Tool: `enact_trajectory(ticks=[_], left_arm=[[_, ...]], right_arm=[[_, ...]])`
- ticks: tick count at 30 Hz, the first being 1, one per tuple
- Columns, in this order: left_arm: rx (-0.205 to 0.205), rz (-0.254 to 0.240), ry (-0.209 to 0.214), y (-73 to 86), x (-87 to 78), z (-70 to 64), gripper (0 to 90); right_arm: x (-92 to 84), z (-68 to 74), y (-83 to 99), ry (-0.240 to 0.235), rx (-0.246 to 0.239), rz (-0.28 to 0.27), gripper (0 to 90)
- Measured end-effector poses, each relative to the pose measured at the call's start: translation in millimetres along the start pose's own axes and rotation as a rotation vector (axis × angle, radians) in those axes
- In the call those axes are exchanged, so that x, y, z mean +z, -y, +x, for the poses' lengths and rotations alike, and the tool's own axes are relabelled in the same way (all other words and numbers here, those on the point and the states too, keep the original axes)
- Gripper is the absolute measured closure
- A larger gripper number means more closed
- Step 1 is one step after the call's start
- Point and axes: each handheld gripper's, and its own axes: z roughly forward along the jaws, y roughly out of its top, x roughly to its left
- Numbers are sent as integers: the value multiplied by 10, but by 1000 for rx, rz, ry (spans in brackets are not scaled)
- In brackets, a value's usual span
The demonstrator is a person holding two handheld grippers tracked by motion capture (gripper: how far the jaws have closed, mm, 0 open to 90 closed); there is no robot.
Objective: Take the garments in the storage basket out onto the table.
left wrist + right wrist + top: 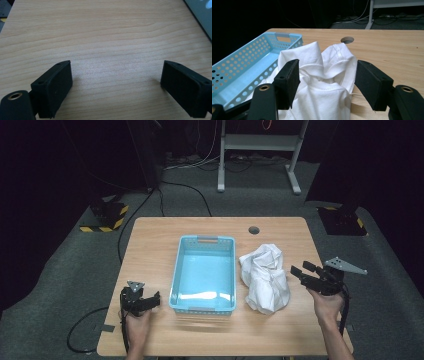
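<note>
— White cloth (265, 277), crumpled into a soft heap with a stitched hem showing in your right gripper view. That's what sits in front of you. Where is it on the table (150, 245)?

— It lies to the right of the light blue basket (202, 305), its left edge touching or just beside the basket's right wall. The basket is perforated along its sides, with a handle slot at each short end, and stands in the middle of the table.

— And your right gripper (306, 272)?

— You hold it just to the right of the cloth, jaws pointing left at it. They're spread wide. In the right gripper view (325, 82) the heap sits between the two jaws, a little beyond them; I can't tell whether either pad touches the fabric.

— Your left gripper (152, 300)?

— Low over the table near its front left corner, just left of the basket's near corner. Its jaws are spread too, with bare wood between them in the left gripper view (116, 82), and the basket's edge (200, 12) shows at the upper right.
</note>
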Motion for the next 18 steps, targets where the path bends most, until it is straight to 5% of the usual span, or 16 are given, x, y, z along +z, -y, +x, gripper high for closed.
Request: enact_trajectory(ticks=[18], left_arm=[[0,0,0,0,0,0,106]], right_arm=[[34,-4,108,2,7,20,357]])
